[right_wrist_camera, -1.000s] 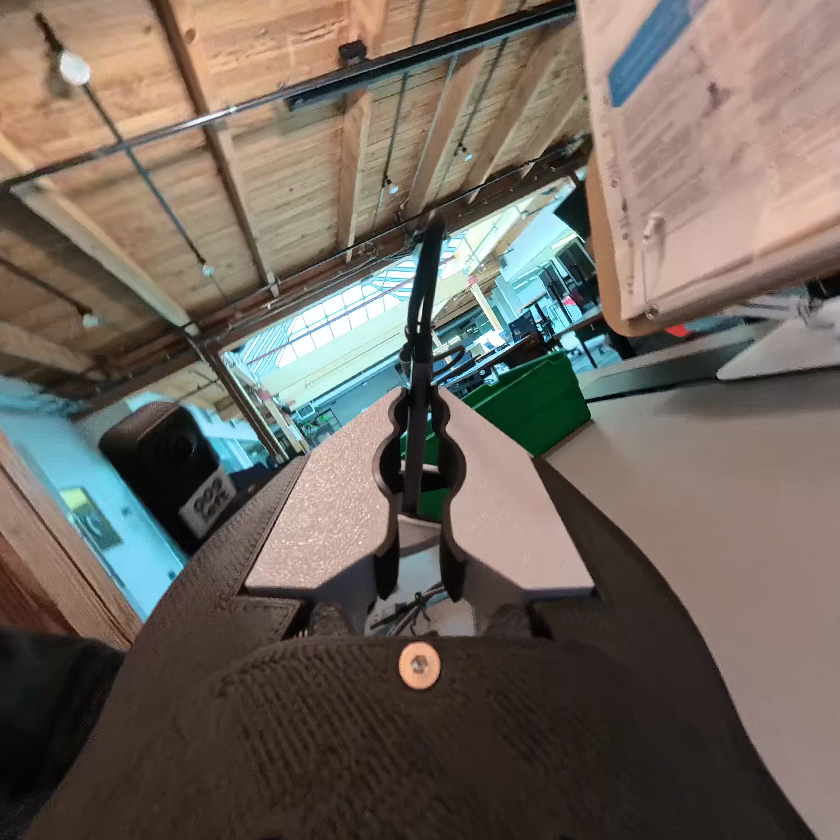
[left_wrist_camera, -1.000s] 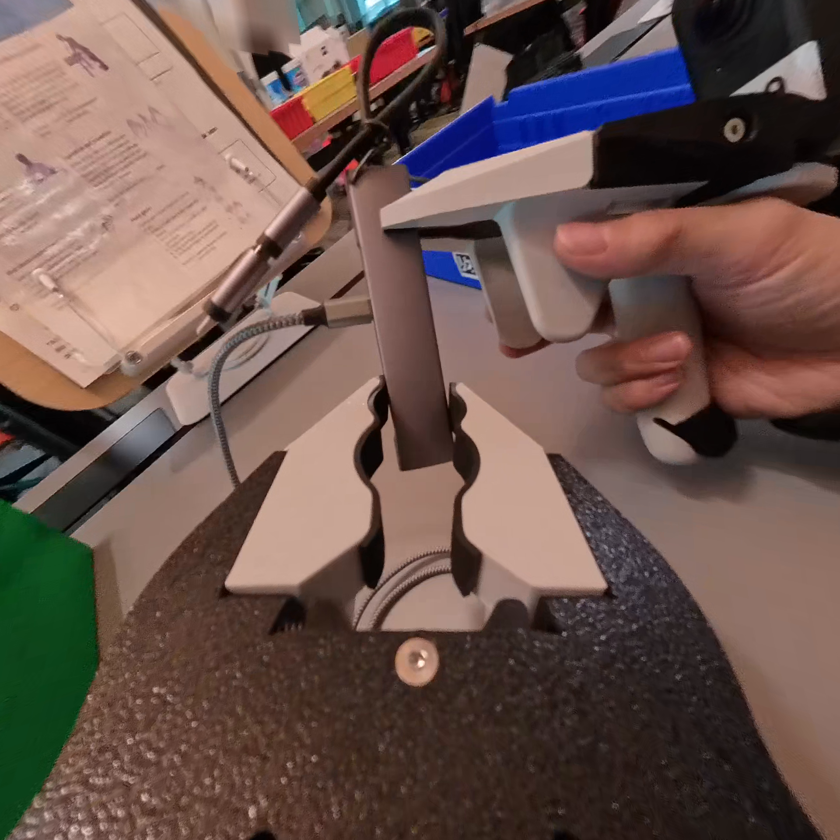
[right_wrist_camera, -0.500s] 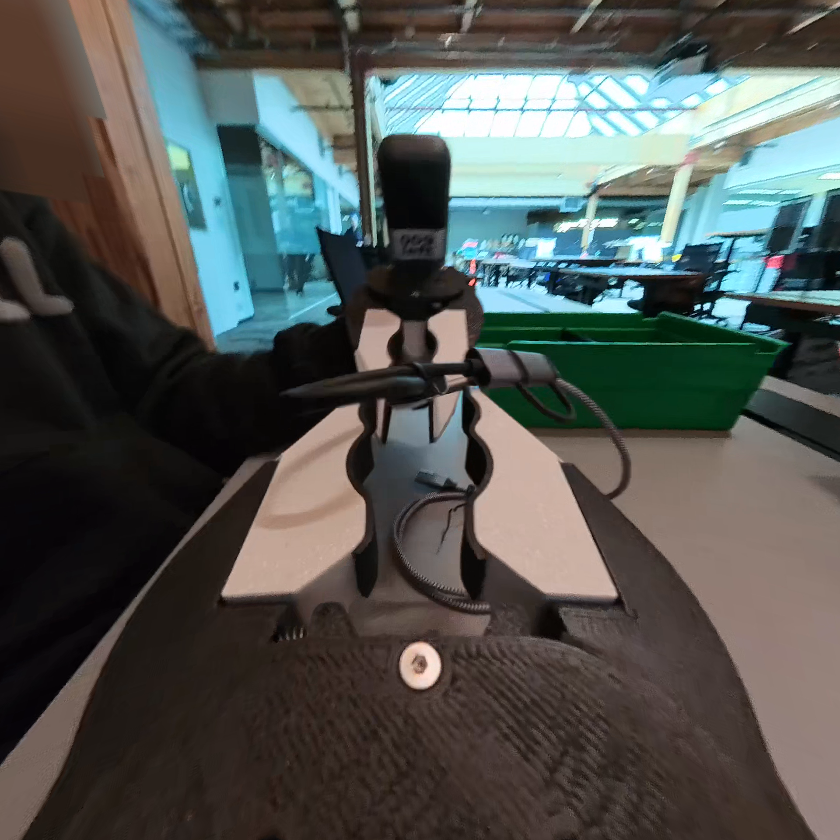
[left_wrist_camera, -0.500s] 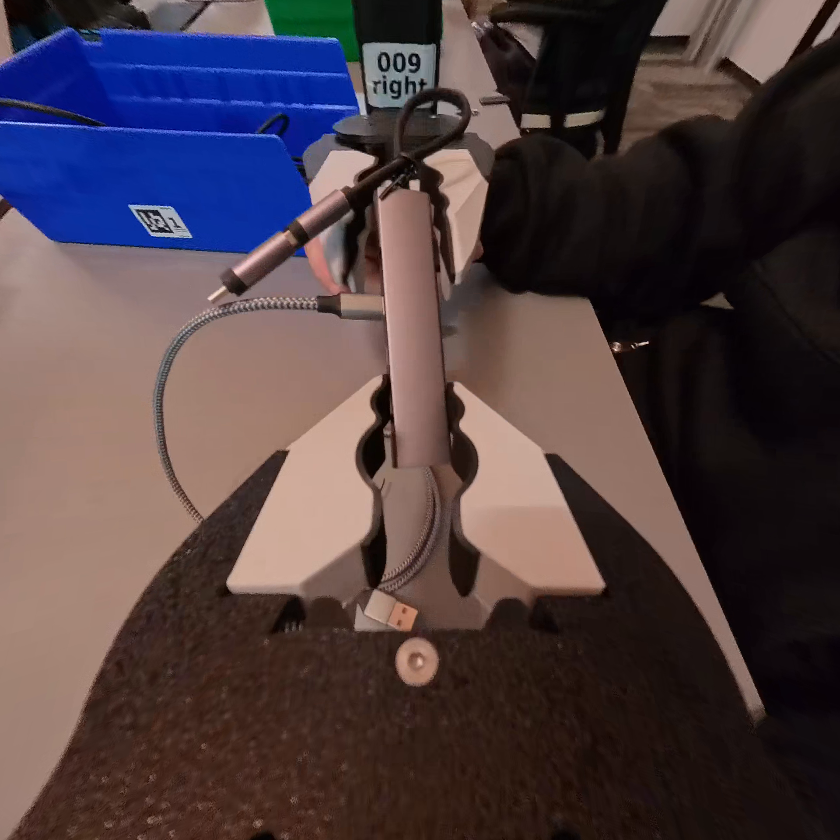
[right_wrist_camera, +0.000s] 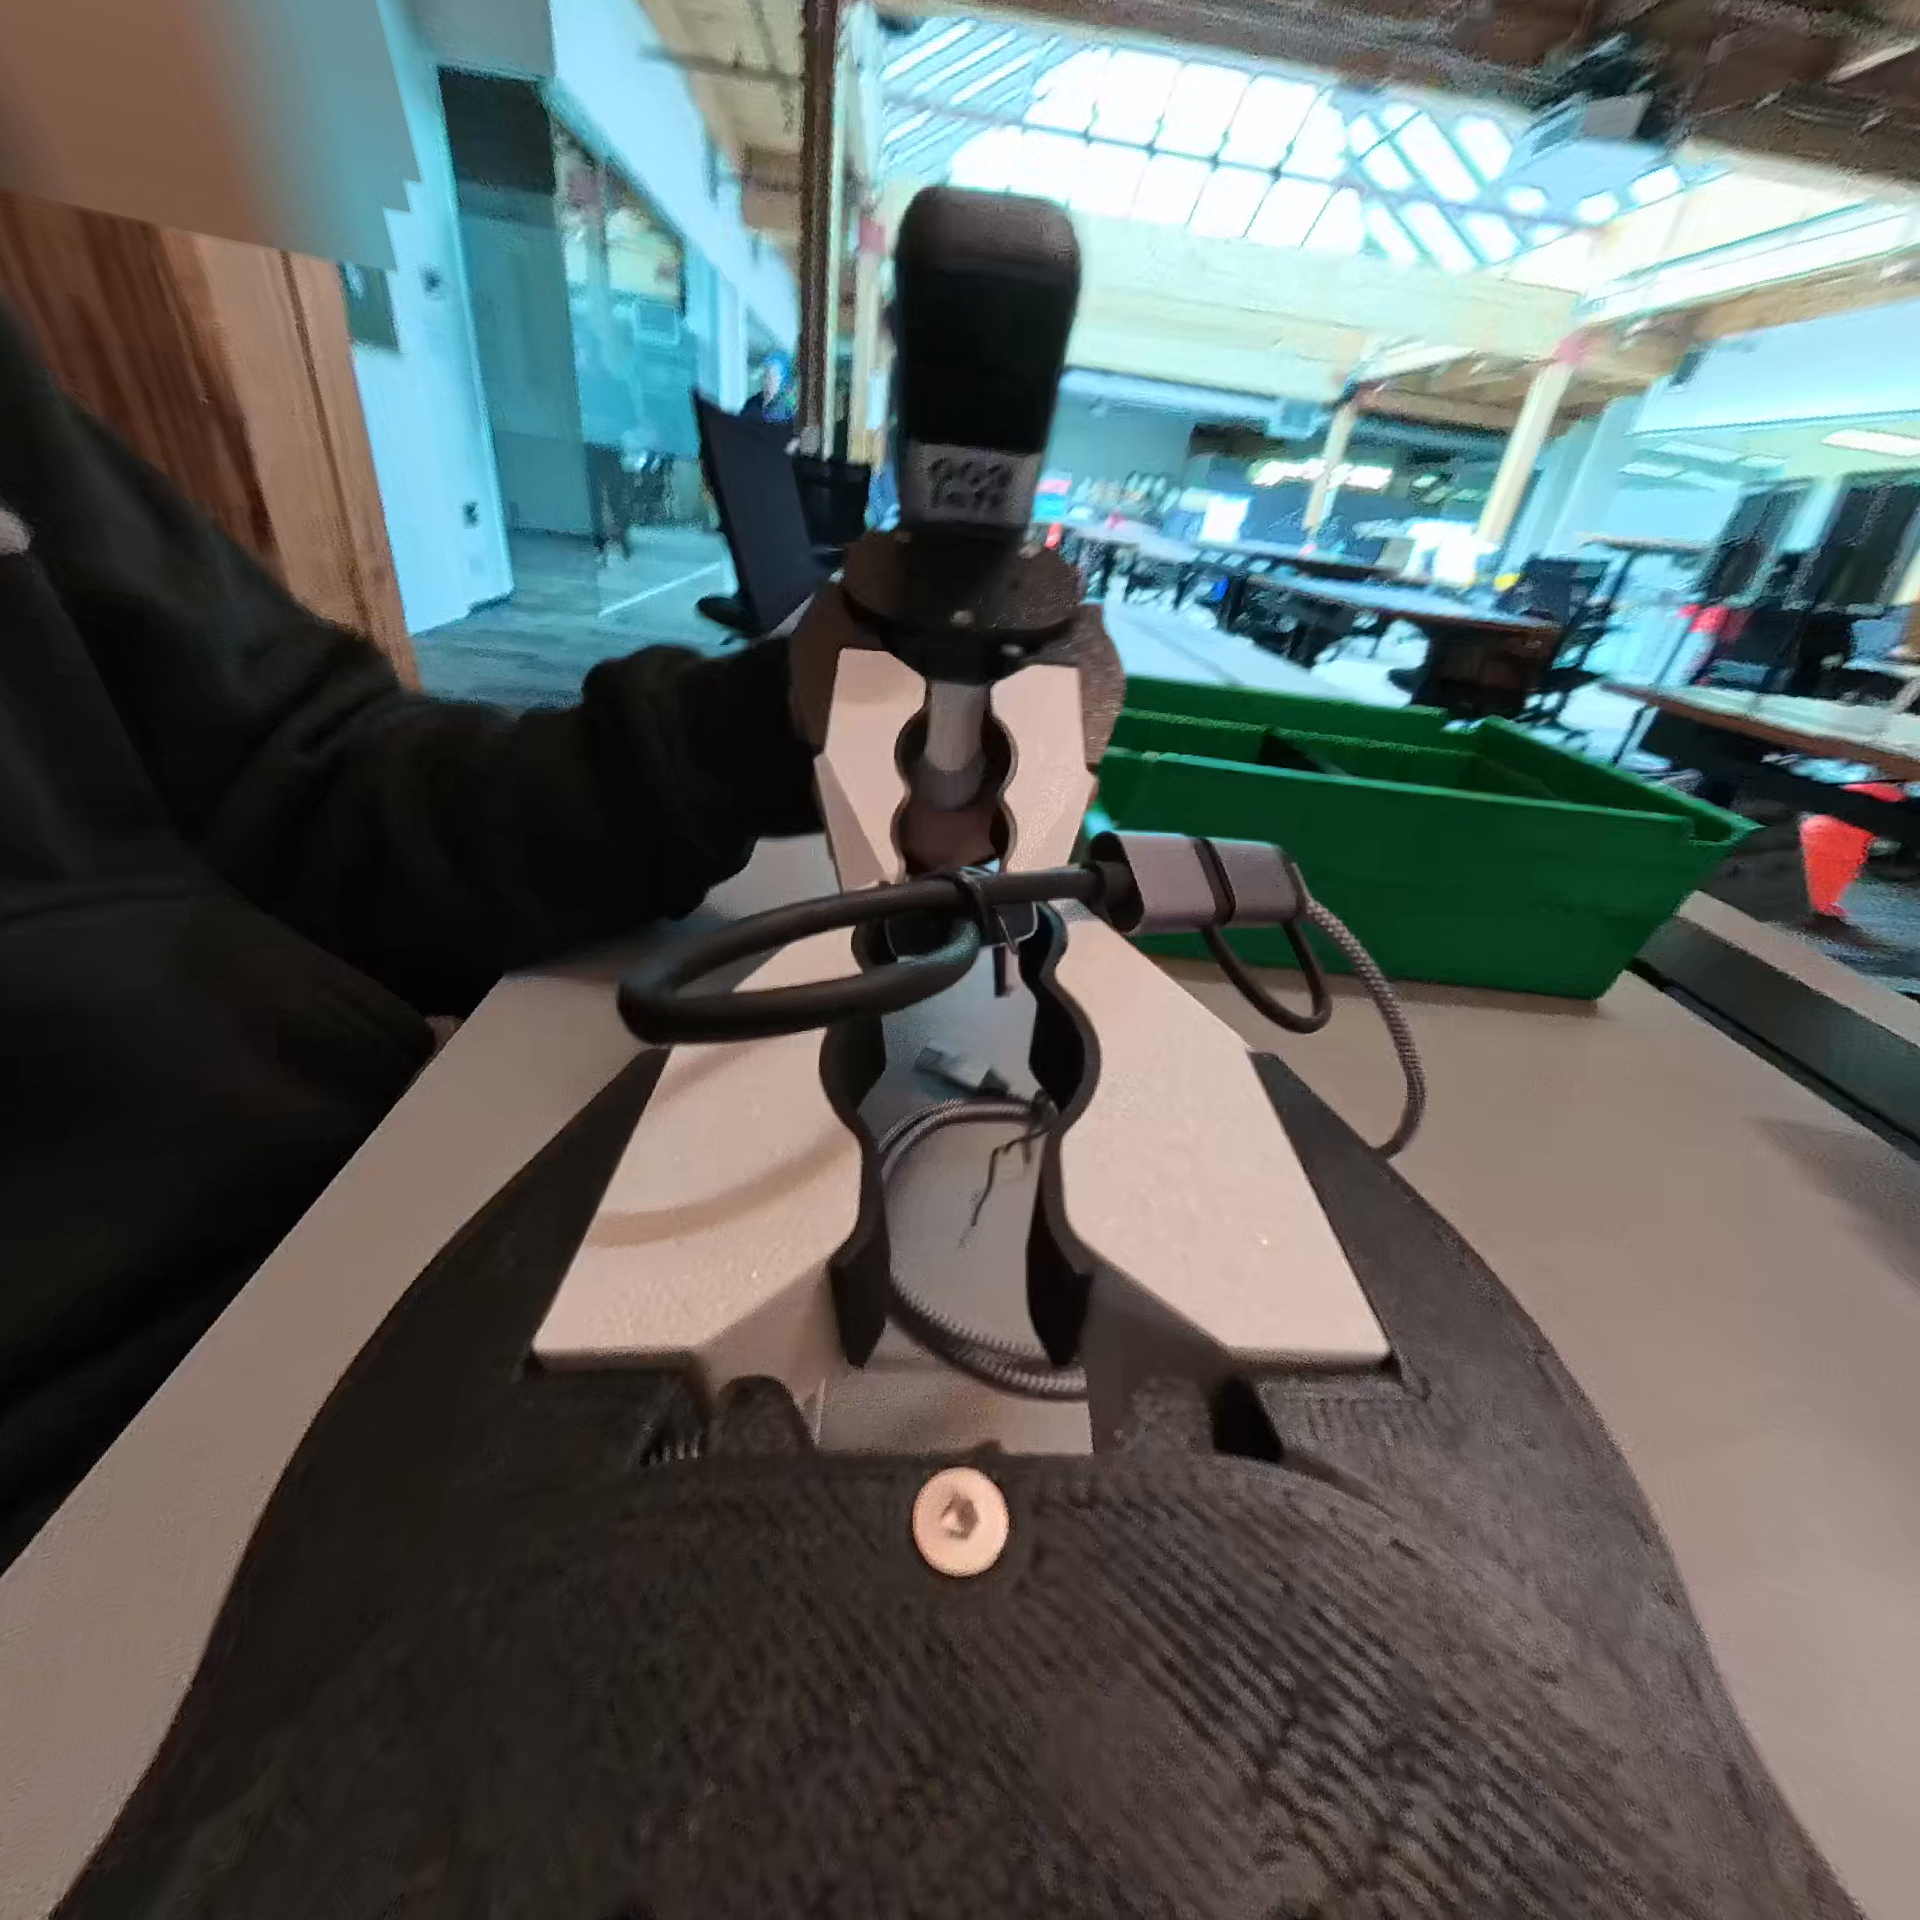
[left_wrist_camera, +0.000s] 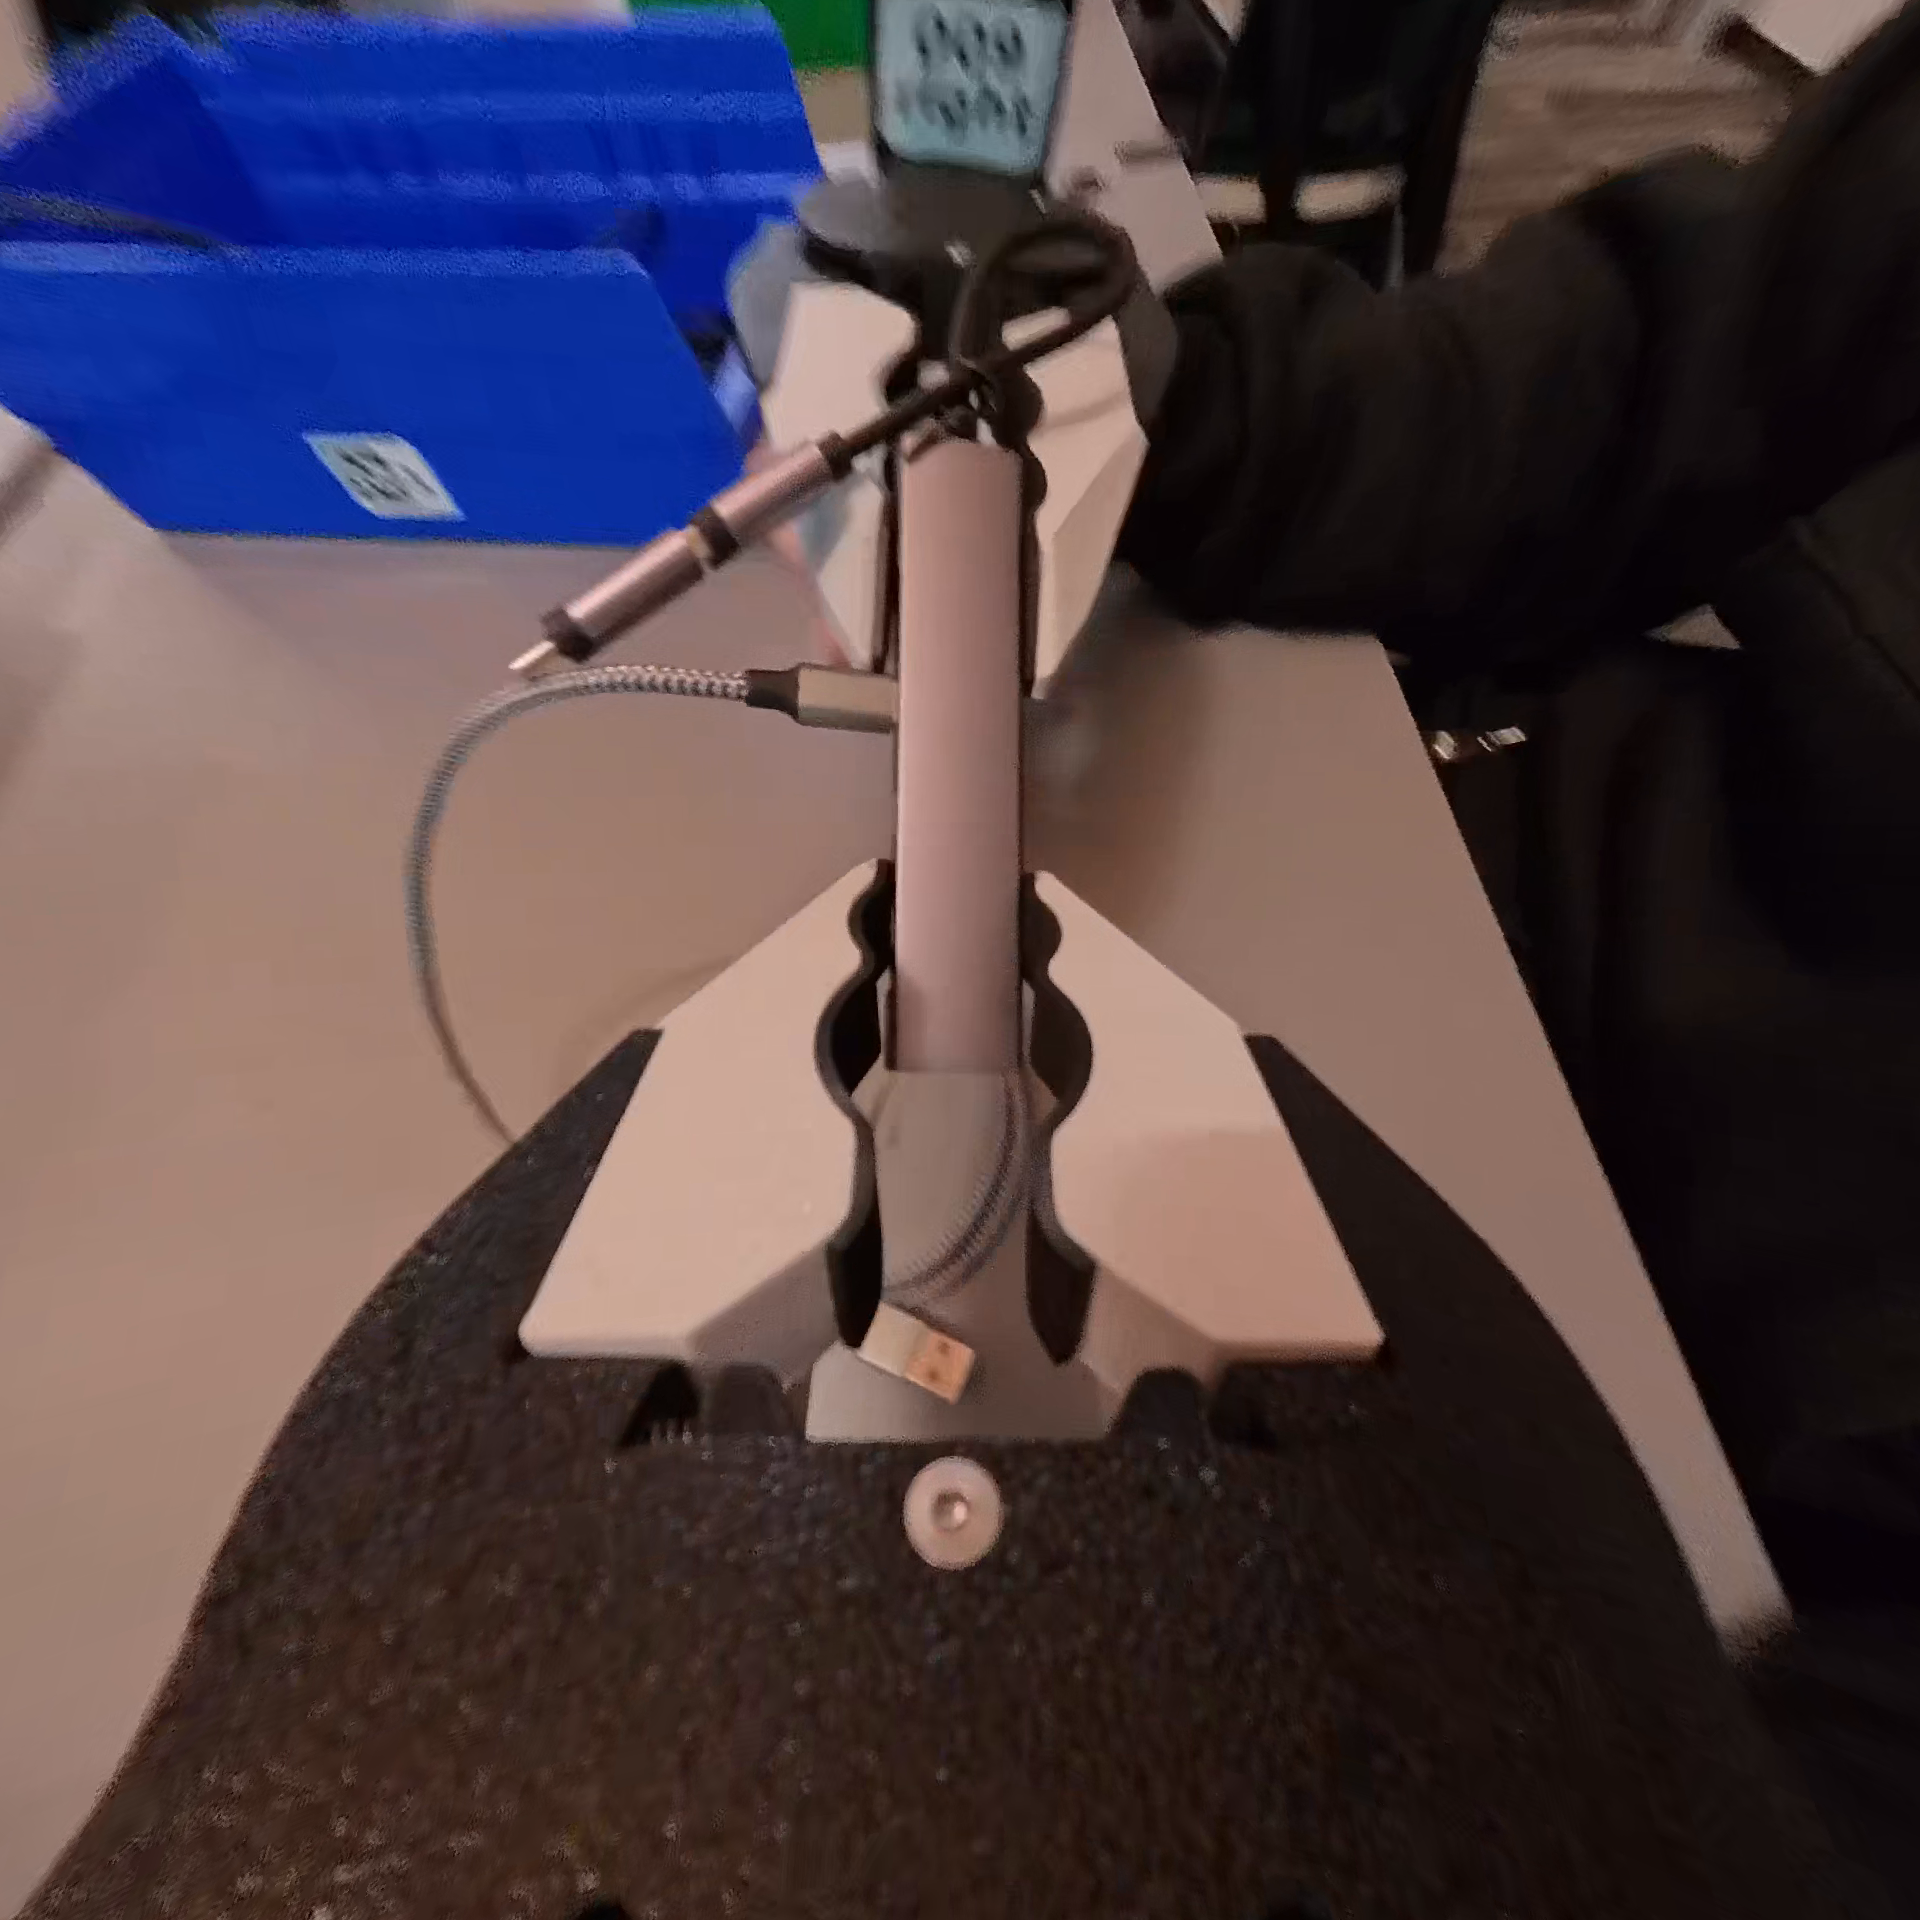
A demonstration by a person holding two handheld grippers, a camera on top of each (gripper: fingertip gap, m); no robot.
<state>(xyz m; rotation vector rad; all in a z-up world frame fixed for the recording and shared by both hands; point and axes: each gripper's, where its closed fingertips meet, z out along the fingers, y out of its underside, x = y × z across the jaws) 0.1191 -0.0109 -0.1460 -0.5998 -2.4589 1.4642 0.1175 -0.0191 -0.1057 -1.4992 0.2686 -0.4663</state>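
Little shift since half second ago: grippers still face each other over grey table (left_wrist_camera: 260, 831). Left gripper (left_wrist_camera: 958, 914) pinches slim grey metal hub (left_wrist_camera: 958, 727). Right gripper (right_wrist_camera: 961, 956) apparently clamps hub's looped black cable (right_wrist_camera: 790, 966); braided grey cable (left_wrist_camera: 468, 790) plugged in hub's side.
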